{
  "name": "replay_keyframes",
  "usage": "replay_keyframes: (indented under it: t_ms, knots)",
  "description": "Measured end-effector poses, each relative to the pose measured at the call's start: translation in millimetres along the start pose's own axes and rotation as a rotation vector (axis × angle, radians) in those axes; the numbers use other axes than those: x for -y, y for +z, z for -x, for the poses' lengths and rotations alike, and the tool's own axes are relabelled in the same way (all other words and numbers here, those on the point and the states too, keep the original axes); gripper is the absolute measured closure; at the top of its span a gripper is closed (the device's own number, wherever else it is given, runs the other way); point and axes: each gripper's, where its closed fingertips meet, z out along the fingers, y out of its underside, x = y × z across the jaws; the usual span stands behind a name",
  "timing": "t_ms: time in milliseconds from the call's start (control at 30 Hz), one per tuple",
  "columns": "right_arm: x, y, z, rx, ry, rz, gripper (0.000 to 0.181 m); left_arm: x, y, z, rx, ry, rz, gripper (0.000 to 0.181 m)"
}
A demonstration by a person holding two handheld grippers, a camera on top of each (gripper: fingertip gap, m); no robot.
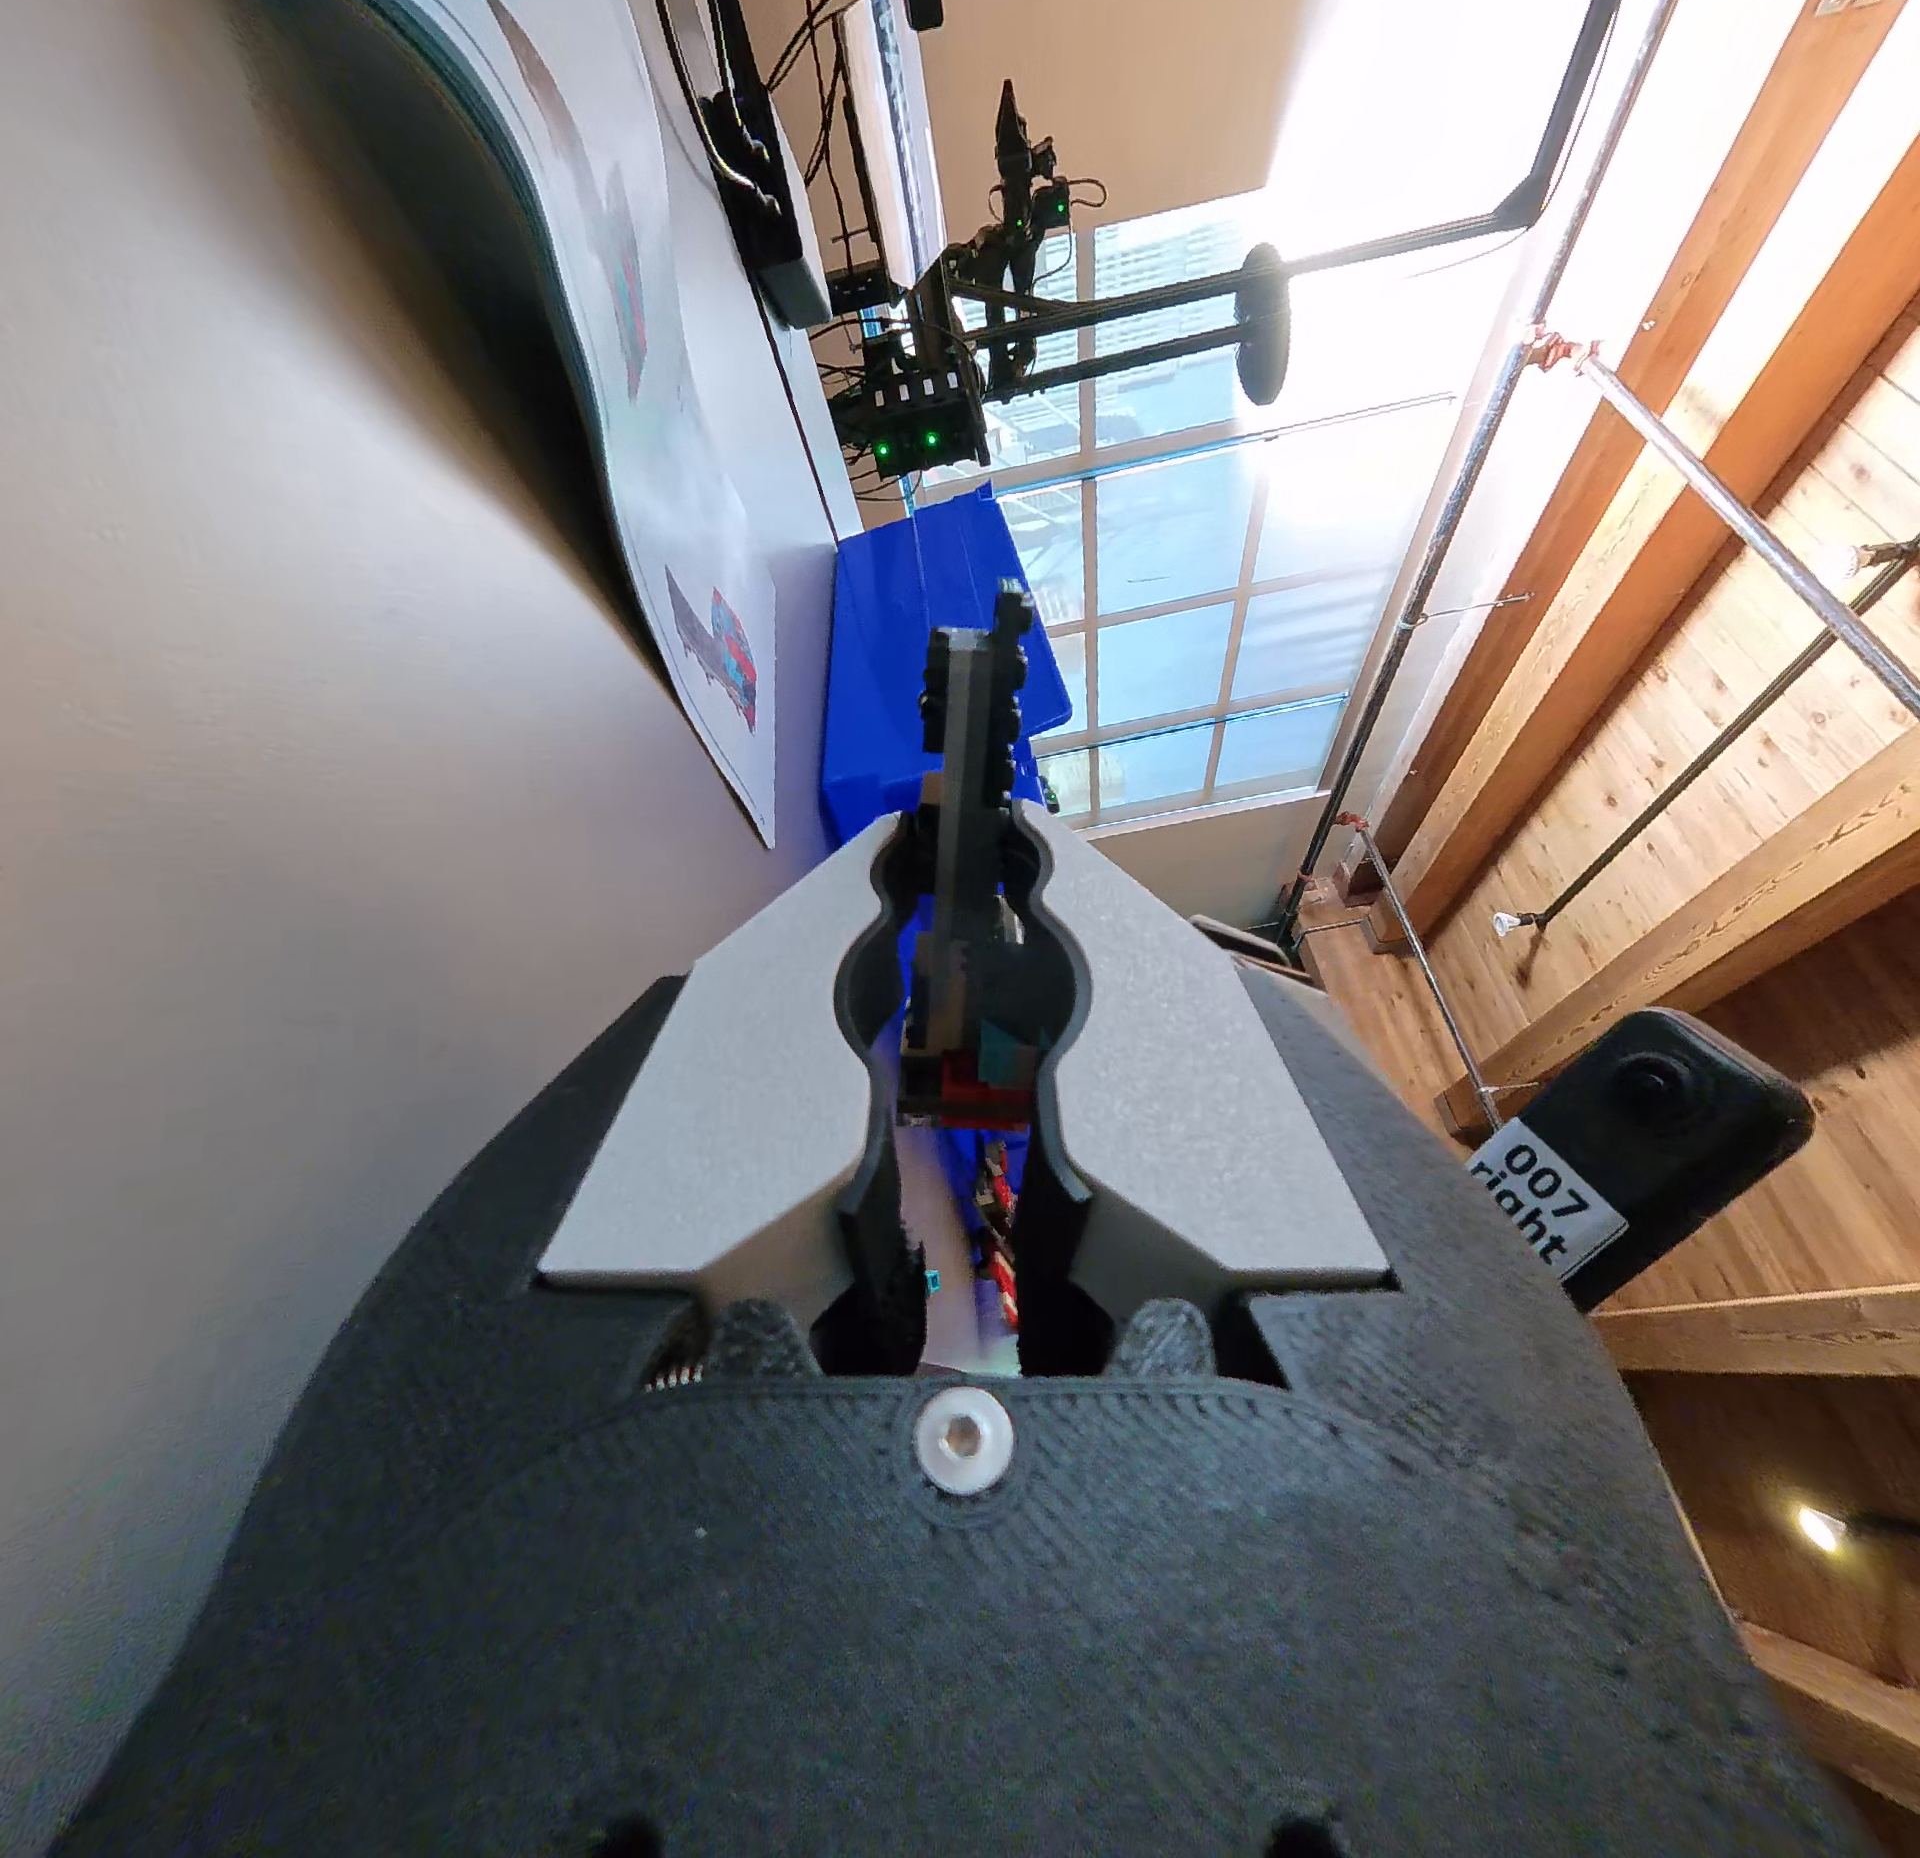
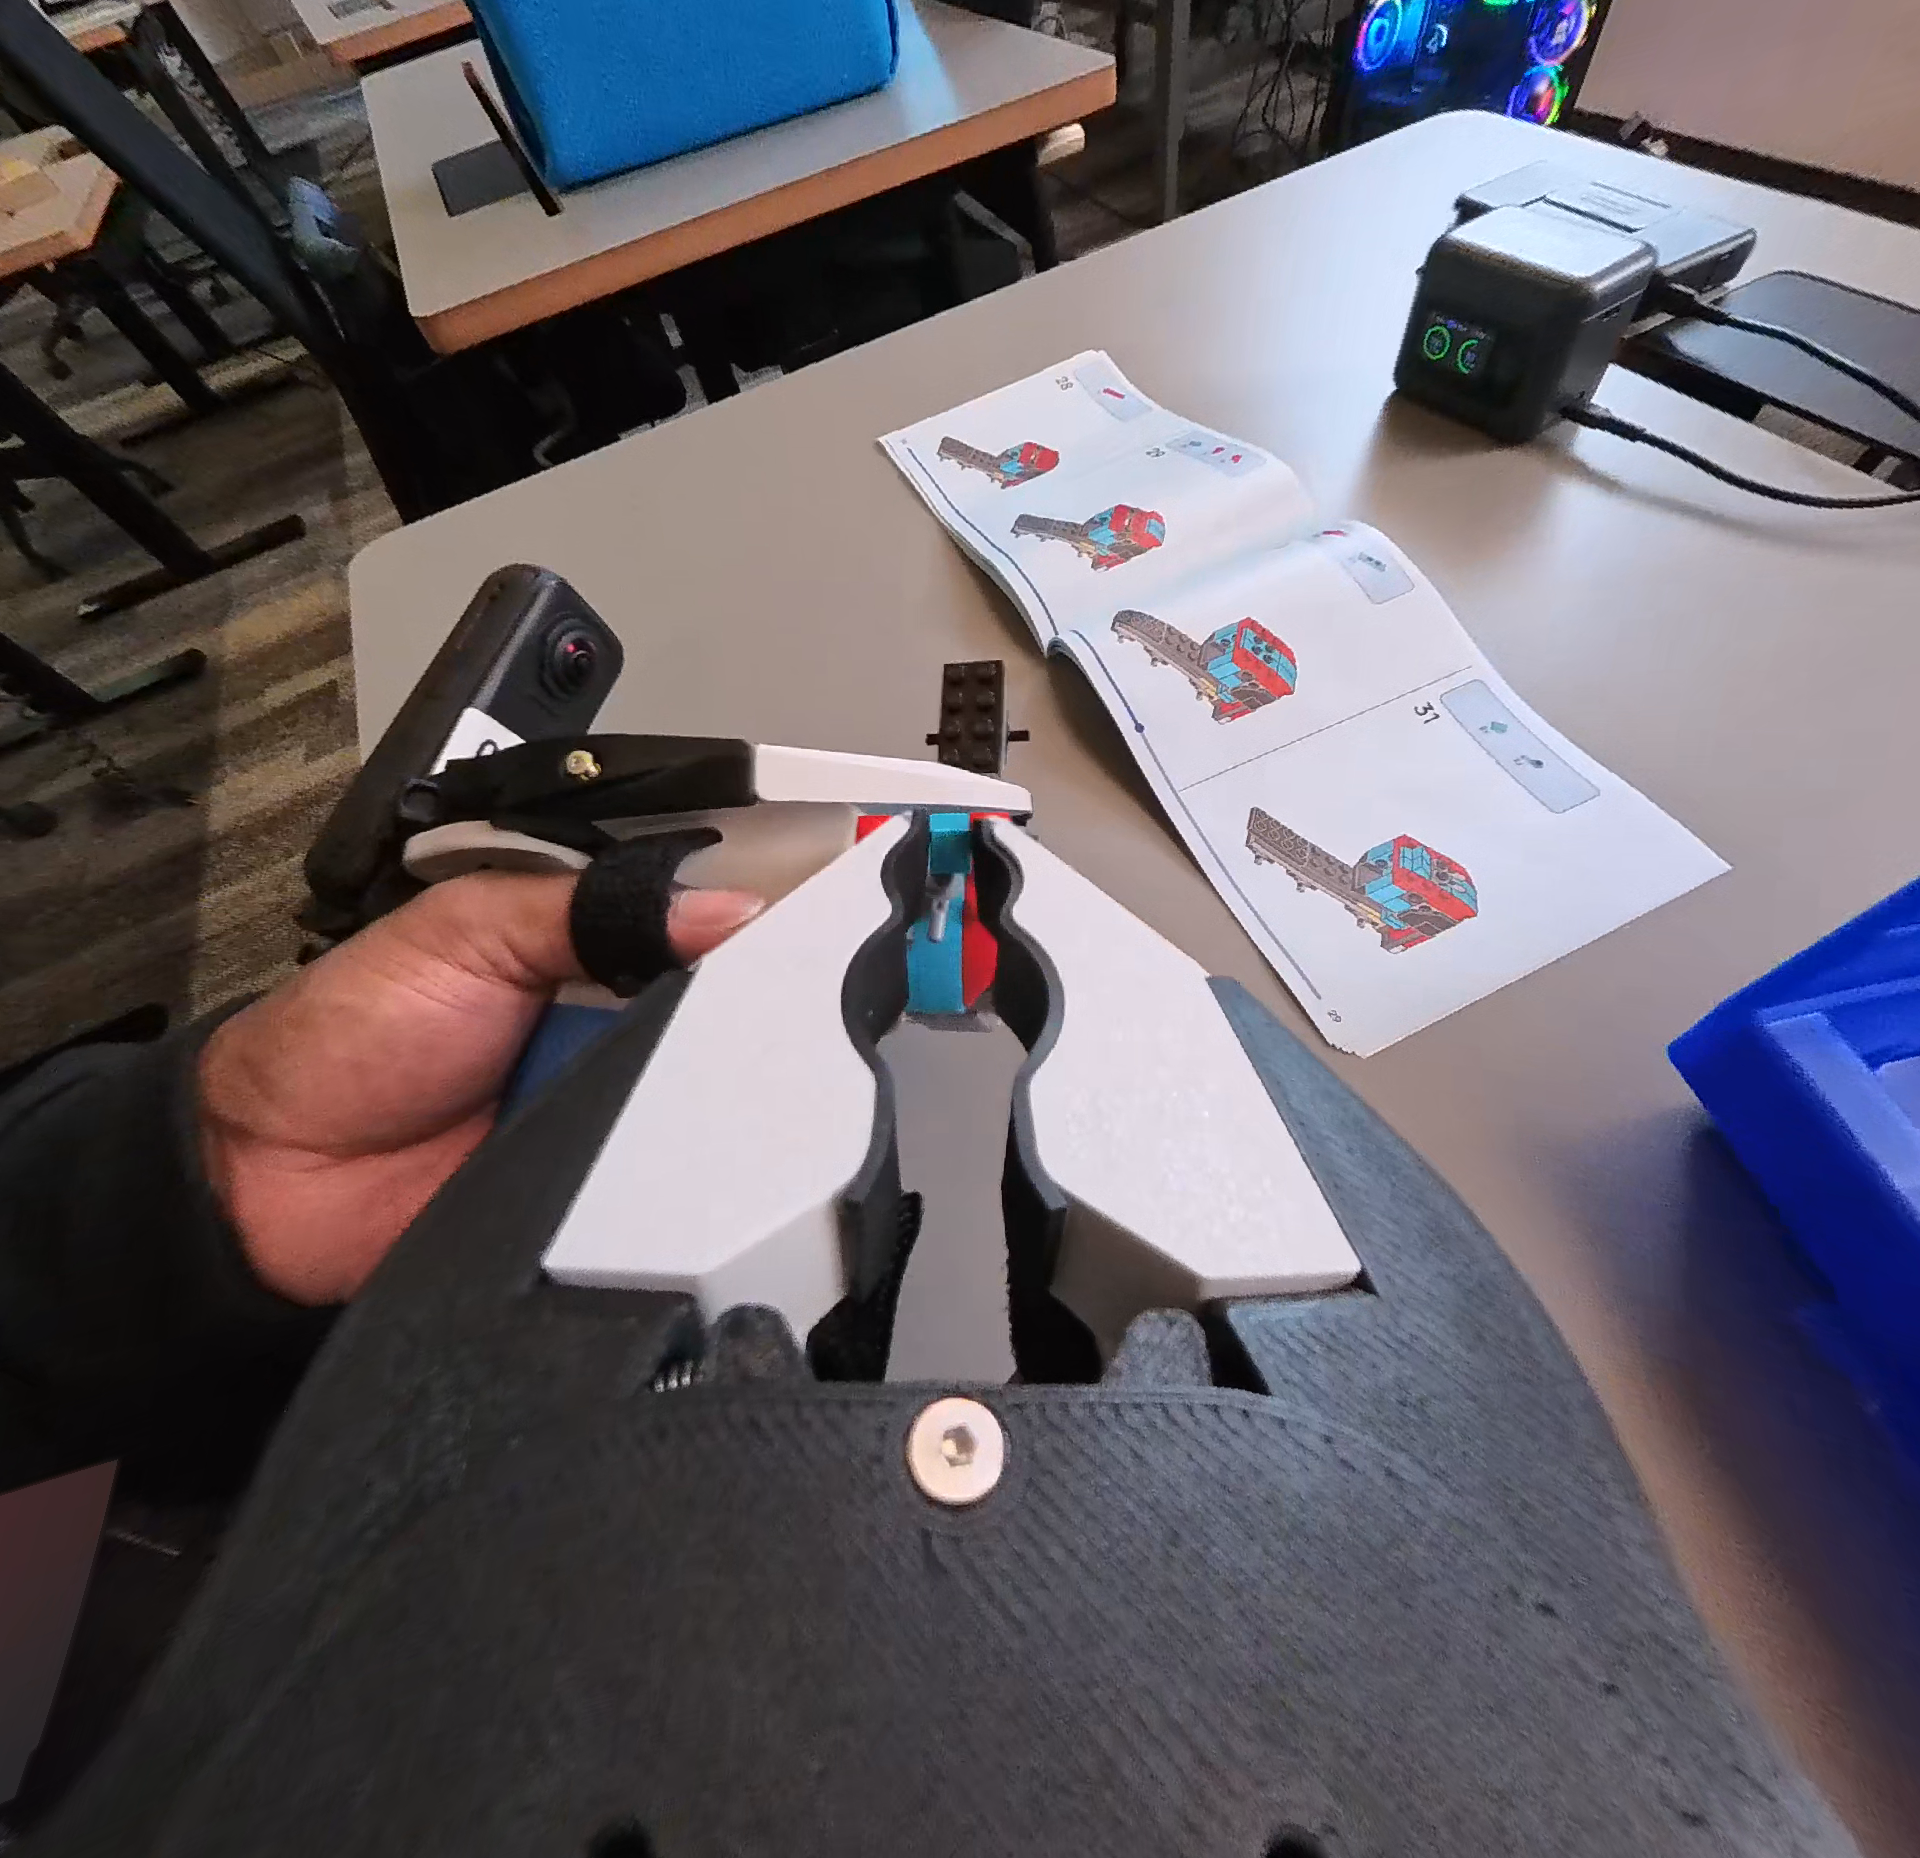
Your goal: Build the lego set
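Right wrist view: both grippers [image 2: 951,852] [image 1: 961,842] clamp the lego model [image 2: 940,935] near the printed booklet [image 2: 1299,665].

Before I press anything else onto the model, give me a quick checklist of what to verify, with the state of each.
1. Left gripper clamped on the lego model: ok.
2. Right gripper closed on the model's teal and red cab end: ok.
3. Small grey piece seated on the cab: cannot tell.
4. Instruction booklet open flat on the table: ok.
5. Blue parts bin at hand, beside the grippers: ok.
6. Model held clear of the table: cannot tell.
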Motion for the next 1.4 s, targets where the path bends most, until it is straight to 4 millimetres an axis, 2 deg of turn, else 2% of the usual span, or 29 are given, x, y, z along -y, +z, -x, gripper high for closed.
replay_keyframes:
  t_ms: [1133,1300,1400]
  knots:
    - [-1.4,4.4,2.1,-0.029,-0.012,-0.021,0.17,1.6,0.2,-1.2,0.017,0.045,-0.014,0.166]
    - [0.0,1.1,1.6,-0.018,-0.007,-0.031,0.164,2.0,-0.1,-1.7,0.011,0.041,-0.013,0.166]
    - [1.3,-3.7,-1.2,0.008,0.037,-0.045,0.154,2.6,-0.5,-3.3,-0.002,0.039,-0.011,0.165]
